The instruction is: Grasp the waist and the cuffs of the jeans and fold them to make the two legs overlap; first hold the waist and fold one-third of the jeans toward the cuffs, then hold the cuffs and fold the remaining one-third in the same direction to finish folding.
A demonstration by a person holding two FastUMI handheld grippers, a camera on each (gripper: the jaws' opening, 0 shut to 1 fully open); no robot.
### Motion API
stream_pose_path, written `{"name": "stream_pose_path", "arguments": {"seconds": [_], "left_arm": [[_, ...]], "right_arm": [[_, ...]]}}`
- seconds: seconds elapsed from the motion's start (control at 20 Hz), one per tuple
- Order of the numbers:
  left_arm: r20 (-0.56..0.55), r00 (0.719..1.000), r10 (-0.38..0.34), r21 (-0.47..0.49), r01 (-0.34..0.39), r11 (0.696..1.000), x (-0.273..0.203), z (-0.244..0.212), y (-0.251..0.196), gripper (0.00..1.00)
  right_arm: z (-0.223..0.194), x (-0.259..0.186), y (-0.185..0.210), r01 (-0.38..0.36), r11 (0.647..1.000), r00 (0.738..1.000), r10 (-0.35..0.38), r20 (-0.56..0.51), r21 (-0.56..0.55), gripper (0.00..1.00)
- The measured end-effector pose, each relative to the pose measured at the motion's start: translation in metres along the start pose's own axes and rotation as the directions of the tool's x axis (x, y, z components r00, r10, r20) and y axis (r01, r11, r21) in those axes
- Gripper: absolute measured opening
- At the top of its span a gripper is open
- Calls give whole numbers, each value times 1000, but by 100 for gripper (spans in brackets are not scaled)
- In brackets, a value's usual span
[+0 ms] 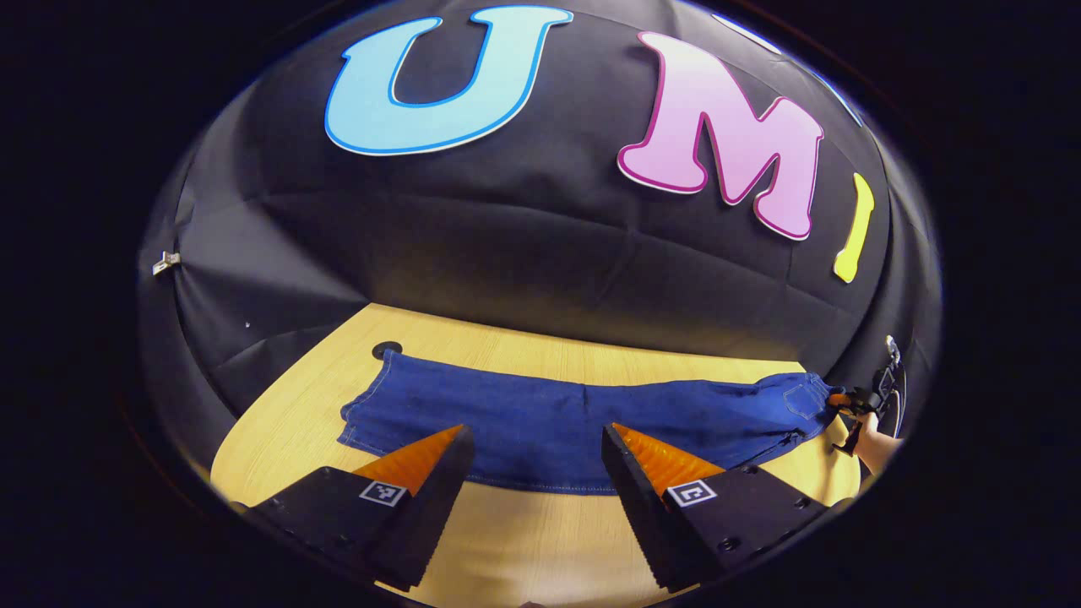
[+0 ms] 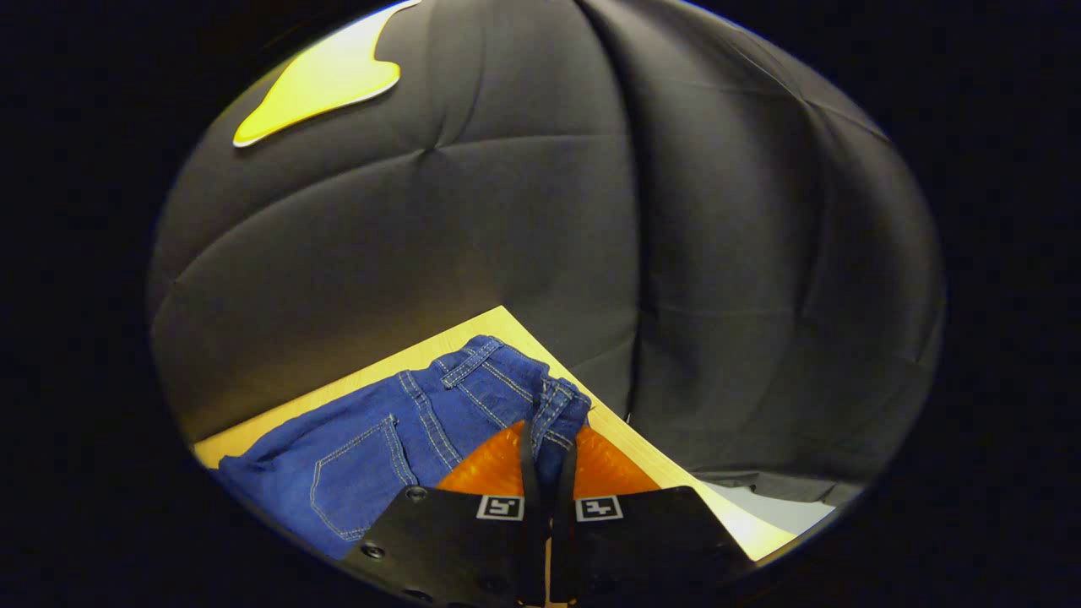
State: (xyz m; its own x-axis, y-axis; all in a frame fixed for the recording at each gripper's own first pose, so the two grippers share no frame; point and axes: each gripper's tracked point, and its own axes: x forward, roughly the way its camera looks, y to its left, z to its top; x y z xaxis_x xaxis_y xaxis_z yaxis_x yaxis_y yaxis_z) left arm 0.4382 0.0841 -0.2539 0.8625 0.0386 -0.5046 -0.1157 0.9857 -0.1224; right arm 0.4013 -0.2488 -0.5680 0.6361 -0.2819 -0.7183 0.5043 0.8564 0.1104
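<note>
Two grippers | right gripper (image 2: 549, 460) pinches jeans (image 2: 405, 439) waist | left gripper (image 1: 536, 456) spread (above legs)

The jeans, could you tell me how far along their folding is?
Done: the jeans lie on the table as one long strip, legs seemingly overlapped. In hand: the right gripper is clamped on the waist; the left gripper hovers open mid-leg. Left: both thirds folds.
</note>
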Motion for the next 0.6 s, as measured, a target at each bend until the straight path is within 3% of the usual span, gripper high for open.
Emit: {"name": "stream_pose_path", "arguments": {"seconds": [0.05, 0.3, 0.6], "left_arm": [[6, 1000, -7, -1, 7, 1000, -1, -1, 0, 96], [37, 999, -27, 1, 27, 1000, -14, -8, 10, 96], [74, 996, -39, -31, 42, 999, -30, -18, 26, 96]], "right_arm": [[9, -6, 5, -4, 1000, 1000, 4, 28, -24, 7], [74, -72, 37, -59, 991, 980, 81, 180, -124, 7], [103, -175, 53, -198, 958, 912, 258, 318, -208, 6]]}}
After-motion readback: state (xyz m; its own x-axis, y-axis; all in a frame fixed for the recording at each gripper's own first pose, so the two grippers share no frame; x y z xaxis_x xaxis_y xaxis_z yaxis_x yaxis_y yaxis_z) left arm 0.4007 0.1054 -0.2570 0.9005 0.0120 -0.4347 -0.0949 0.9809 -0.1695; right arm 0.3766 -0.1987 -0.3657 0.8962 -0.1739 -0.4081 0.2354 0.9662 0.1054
